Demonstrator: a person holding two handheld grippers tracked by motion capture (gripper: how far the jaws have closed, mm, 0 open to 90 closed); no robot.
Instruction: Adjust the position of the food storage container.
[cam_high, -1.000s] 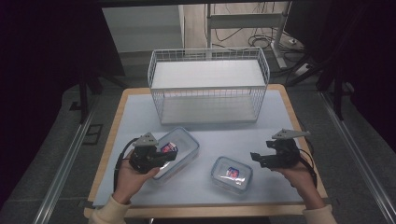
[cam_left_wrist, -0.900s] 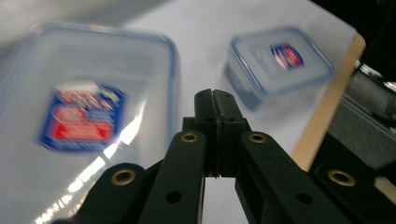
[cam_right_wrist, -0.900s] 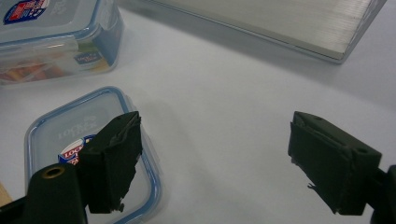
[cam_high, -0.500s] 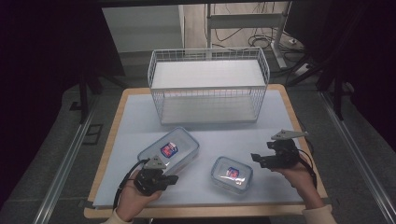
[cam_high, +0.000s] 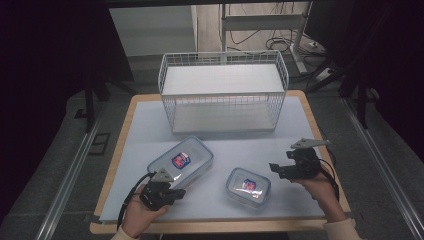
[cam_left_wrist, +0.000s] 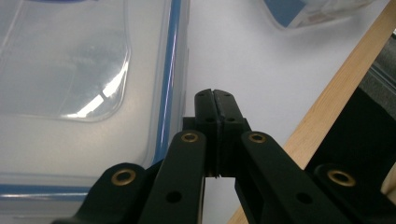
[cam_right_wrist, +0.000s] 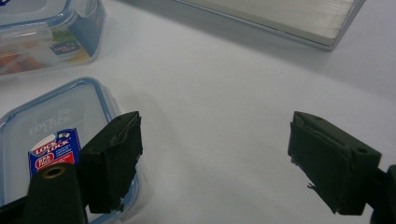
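At inspection, the white-topped desk (cam_high: 150, 135) carried two lidded clear containers and a white wire basket (cam_high: 223, 90), which stood at twelve o'clock toward the far edge. The larger container (cam_high: 181, 161) lay at about nine o'clock from the desk centre, near the front left; the smaller container (cam_high: 248, 186) lay at about five o'clock, near the front edge. Both rested flat on the desk, lids on, well apart from the basket, which held no container. The left gripper (cam_high: 176, 193) sat low at seven o'clock, just beside the near corner of the larger container; its own view showed the fingers (cam_left_wrist: 205, 105) pressed together with nothing between them, alongside the blue-edged lid (cam_left_wrist: 170, 70). Whether they touched the container could not be told. The right gripper (cam_high: 272, 166) was held at three o'clock of the smaller container, its fingers (cam_right_wrist: 114, 154) spread wide and empty, one overlapping that container's lid in its view. Judgement: the work appeared to be at its start, with neither container lifted. If the containers were meant for the basket, both transfers remained outstanding.
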